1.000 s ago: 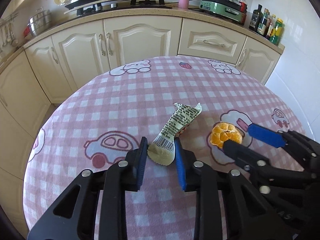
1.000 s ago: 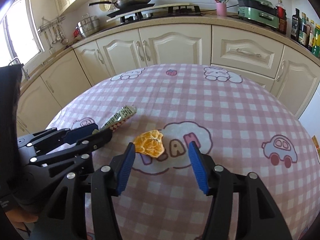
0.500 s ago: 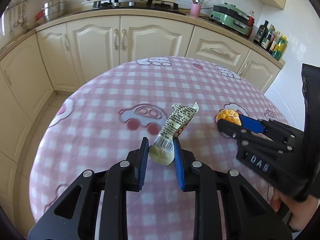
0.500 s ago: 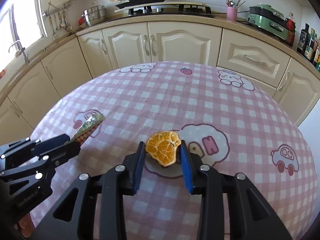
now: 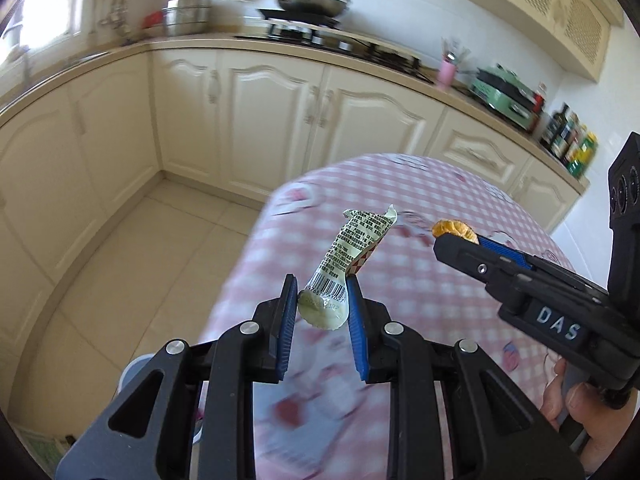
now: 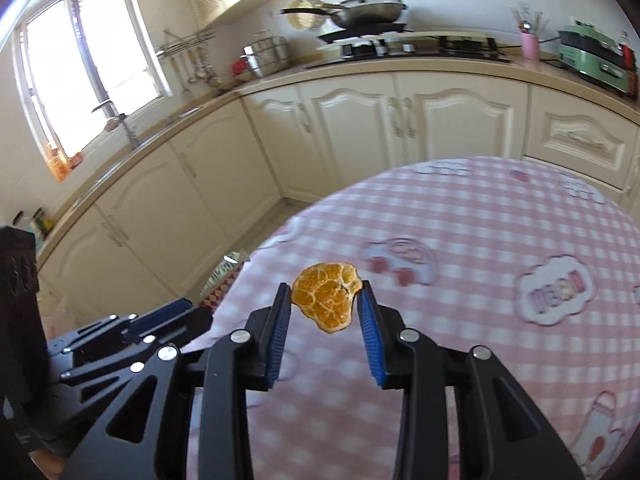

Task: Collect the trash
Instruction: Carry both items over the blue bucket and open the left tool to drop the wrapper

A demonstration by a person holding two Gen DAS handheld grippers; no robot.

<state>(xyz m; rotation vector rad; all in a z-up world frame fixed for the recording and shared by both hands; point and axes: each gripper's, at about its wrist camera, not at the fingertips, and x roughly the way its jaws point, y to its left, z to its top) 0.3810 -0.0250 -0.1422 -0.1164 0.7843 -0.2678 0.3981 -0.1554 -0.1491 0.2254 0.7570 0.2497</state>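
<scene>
A crumpled pale green snack wrapper (image 5: 352,240) with a barcode hangs in the air over the left edge of the pink checked table (image 5: 440,300). My left gripper (image 5: 322,284) is shut on its lower end. To its right, my right gripper (image 5: 460,240) carries a piece of orange peel (image 5: 452,227). In the right wrist view the orange peel (image 6: 326,300) is pinched between the blue pads of the right gripper (image 6: 325,290), clear of the tablecloth (image 6: 480,240). The left gripper (image 6: 188,312) shows at lower left, with a bit of the wrapper (image 6: 222,280) past it.
Cream cabinets (image 5: 260,120) run along the back under a counter with a hob and pan (image 6: 368,12), a green appliance (image 5: 504,92) and bottles (image 5: 568,140). Tiled floor (image 5: 140,260) lies left of the table. A person's hand (image 5: 576,400) holds the right gripper's handle.
The right jaws closed on the orange peel. Both grippers lifted their trash off the table and swung left, so the views now look past the table's left edge to the floor.
</scene>
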